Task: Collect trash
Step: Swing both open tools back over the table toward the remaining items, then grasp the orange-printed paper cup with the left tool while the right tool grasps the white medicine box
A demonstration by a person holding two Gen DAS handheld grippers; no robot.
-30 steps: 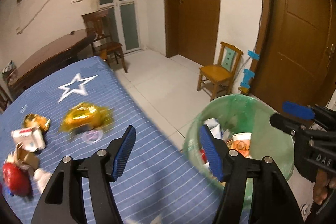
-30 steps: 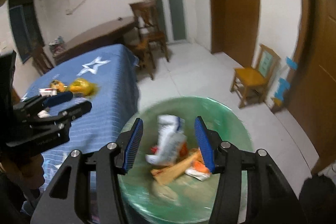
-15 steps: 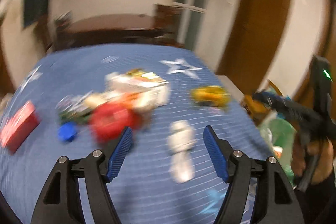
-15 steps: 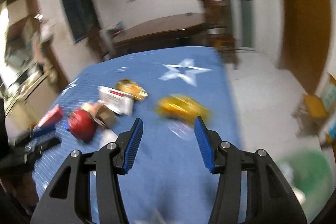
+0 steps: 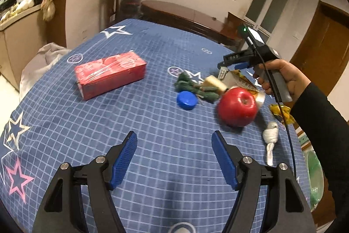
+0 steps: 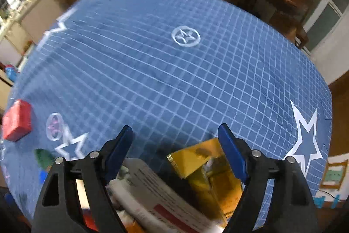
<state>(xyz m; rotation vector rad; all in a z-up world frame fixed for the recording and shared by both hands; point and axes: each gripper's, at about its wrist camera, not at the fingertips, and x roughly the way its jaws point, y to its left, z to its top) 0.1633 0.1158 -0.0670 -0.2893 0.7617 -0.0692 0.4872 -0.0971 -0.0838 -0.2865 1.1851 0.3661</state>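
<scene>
While both grippers hang over the blue cloth [image 5: 152,123], neither holds trash.
Left gripper [image 5: 174,141] gapes empty; right gripper [image 6: 174,141] is opening above a yellow wrapper [image 6: 205,165] at six o'clock.

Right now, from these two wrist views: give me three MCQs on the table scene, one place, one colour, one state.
1. Where does the blue cap lie relative to the red apple in the left wrist view?
A. left of it
B. right of it
C. on top of it

2. What colour is the carton lying on its side?
A. green
B. red
C. white

3. What is between the left gripper fingers?
A. the apple
B. the cap
C. nothing

Key: 1 A, the cap sits on the blue cloth left of the apple. 2 B, its faces are red. 3 C, only bare cloth shows between the spread fingers.
</scene>
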